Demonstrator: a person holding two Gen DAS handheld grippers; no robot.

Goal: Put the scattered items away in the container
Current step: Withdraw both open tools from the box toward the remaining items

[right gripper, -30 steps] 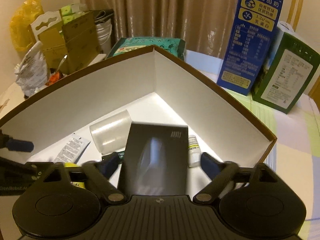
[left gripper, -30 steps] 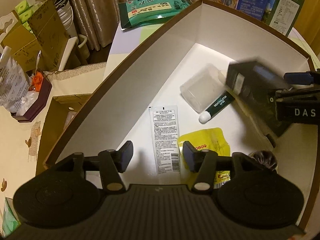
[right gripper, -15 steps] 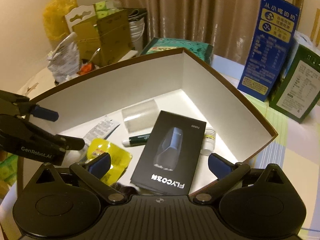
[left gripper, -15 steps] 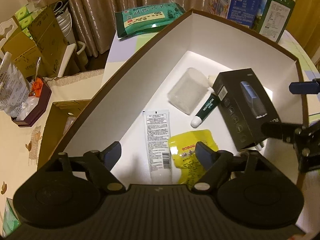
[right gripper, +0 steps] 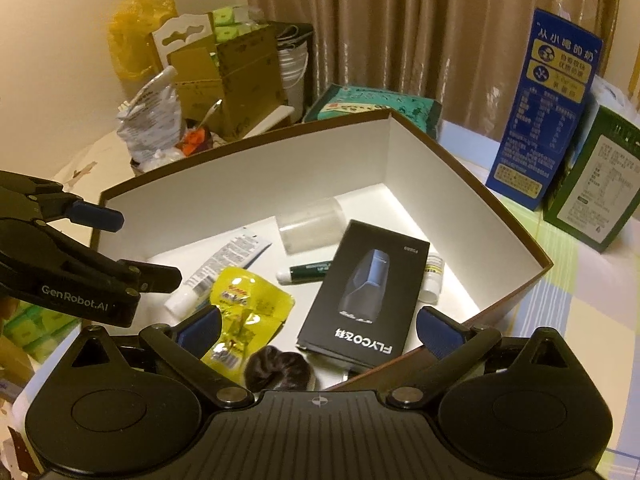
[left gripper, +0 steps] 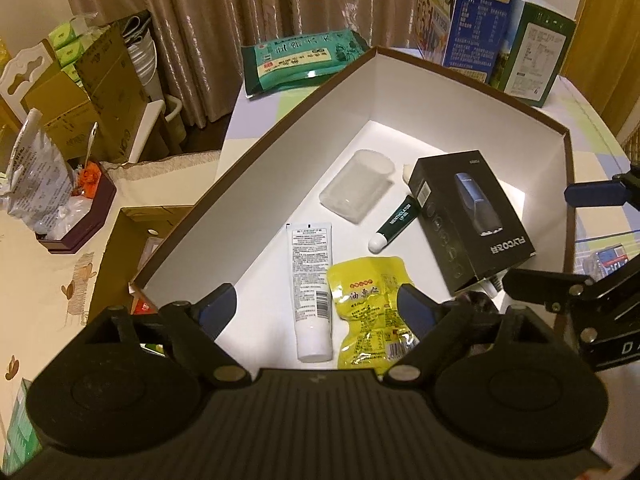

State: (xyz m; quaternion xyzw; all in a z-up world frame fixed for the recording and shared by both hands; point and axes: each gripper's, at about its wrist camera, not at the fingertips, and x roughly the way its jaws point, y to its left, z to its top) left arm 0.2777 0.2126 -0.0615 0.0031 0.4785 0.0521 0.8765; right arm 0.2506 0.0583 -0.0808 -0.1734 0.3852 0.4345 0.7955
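Note:
A white-lined box with a brown rim [left gripper: 280, 128] [right gripper: 240, 184] holds all the items. In it lie a black FLYCO carton [left gripper: 472, 220] [right gripper: 364, 292], a white tube [left gripper: 312, 280], a yellow pouch [left gripper: 368, 312], a green lip-gel tube [left gripper: 396, 220], a clear cup [left gripper: 356, 188], a small white bottle [right gripper: 432, 276] and a dark hair tie [right gripper: 280, 368]. My left gripper [left gripper: 316, 306] hovers above the tube and pouch, its jaws opening and holding nothing. My right gripper [right gripper: 319, 326] stands open over the box's near corner, above the carton and apart from it.
A green packet [left gripper: 300, 60] lies behind the box. A blue milk carton [right gripper: 548, 108] and a green carton [right gripper: 600, 176] stand at the back right. Cardboard boxes [left gripper: 100, 92] and a dark tray of bags [left gripper: 76, 216] crowd the left.
The black carton left my right gripper and now lies flat in the box. Both grippers drew back and up. My left jaws spread wider.

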